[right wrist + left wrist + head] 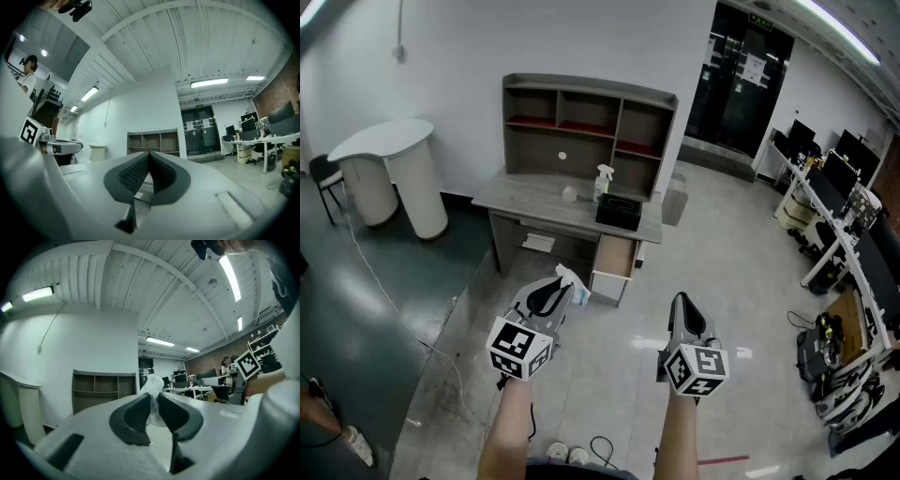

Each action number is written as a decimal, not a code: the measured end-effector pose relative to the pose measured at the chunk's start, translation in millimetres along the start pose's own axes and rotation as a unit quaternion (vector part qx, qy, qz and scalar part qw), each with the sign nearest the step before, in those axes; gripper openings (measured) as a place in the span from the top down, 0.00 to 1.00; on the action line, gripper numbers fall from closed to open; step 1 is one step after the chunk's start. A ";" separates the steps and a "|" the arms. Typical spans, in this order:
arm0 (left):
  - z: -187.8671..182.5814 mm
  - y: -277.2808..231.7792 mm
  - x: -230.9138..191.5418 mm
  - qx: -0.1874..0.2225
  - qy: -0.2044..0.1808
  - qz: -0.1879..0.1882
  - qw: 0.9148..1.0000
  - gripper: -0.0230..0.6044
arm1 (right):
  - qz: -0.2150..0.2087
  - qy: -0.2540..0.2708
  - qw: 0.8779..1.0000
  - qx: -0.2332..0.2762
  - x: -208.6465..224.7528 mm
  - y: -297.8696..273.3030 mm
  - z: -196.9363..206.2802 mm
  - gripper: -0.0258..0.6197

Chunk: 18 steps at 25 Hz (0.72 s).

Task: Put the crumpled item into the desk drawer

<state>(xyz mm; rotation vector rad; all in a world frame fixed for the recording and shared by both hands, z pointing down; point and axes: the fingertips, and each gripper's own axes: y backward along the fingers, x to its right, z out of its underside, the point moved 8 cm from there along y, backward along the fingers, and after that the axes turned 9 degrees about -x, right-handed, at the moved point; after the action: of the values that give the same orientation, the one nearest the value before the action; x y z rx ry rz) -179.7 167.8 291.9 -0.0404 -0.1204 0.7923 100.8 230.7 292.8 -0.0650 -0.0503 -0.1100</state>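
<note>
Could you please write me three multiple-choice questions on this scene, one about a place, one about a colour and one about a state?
1. Where is the crumpled item?
A. between the jaws of the left gripper
B. in the drawer
C. on the floor

2. What colour is the box beside the spray bottle?
A. red
B. black
C. yellow

3. How do the jaws of the right gripper stand?
A. wide apart
B. closed on the spray bottle
C. together, with nothing between them

Answers:
1 A, the left gripper view shows the white wad pinched between the dark pads.
2 B, the head view shows it black.
3 C, the pads meet in the right gripper view.
</note>
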 end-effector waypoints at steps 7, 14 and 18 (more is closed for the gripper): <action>2.6 -3.1 -2.6 -0.001 0.004 0.007 1.000 0.87 | 0.003 0.000 1.000 -0.001 -3.1 -0.6 -0.4 0.95; 7.3 -6.8 -4.0 -0.002 0.007 0.012 1.000 0.87 | 0.009 -0.001 1.000 -0.004 -2.7 -0.7 3.9 0.95; 9.7 -7.7 -6.1 -0.005 0.007 0.015 1.000 0.87 | 0.010 -0.010 1.000 0.002 -1.6 -2.2 3.6 0.95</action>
<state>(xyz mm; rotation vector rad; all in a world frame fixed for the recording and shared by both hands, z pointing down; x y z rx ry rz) -179.7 158.0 301.5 -0.0579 -0.1110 0.8203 98.8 228.9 296.5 -0.0627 -0.0694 -0.0888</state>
